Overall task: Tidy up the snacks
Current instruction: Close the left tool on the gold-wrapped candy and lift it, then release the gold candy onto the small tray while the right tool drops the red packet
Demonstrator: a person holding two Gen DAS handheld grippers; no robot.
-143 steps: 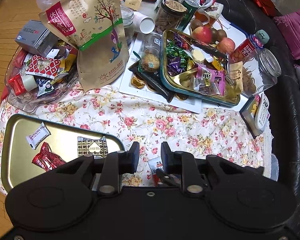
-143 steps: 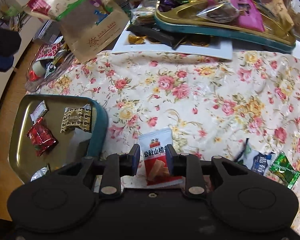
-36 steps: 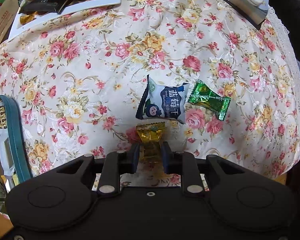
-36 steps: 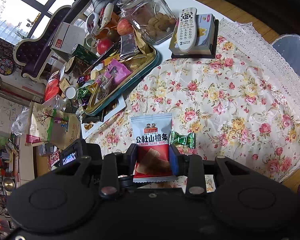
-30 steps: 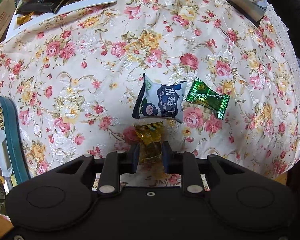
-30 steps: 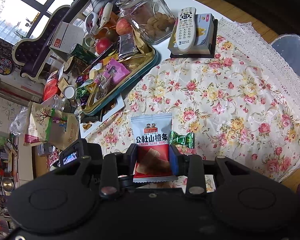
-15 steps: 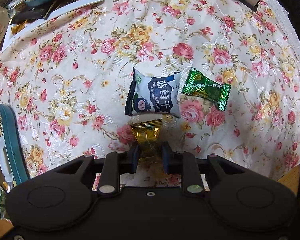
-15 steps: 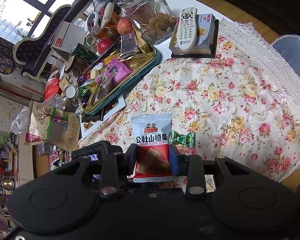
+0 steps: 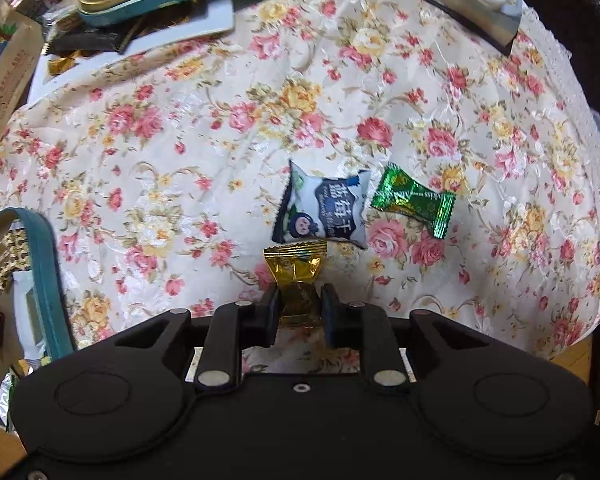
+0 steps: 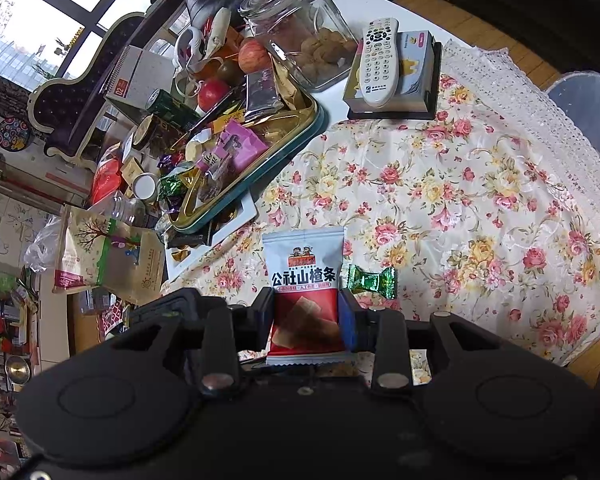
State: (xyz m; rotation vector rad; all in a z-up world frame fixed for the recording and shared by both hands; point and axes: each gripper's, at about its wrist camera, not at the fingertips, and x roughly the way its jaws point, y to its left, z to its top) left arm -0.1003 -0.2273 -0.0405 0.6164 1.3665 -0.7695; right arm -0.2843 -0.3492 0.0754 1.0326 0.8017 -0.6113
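Your left gripper (image 9: 299, 304): jaws clamped on gold candy (image 9: 296, 276), just above floral cloth (image 9: 204, 128). Your right gripper (image 10: 306, 312): gripping red-and-white pouch (image 10: 305, 280), printed "公社山楂条".

Ahead of left jaws: blueberry packet (image 9: 326, 210) marked "蓝莓干"; green candy (image 9: 414, 199) beside it, lettering ending "kiss".

Risk: slick foil held by lower half; may slip if you swing fast.

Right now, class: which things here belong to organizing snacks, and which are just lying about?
Job: gold candy in left gripper; red-and-white packet in right gripper; blue packet; green candy; teal tray.
Lying about: remote; glass jar.
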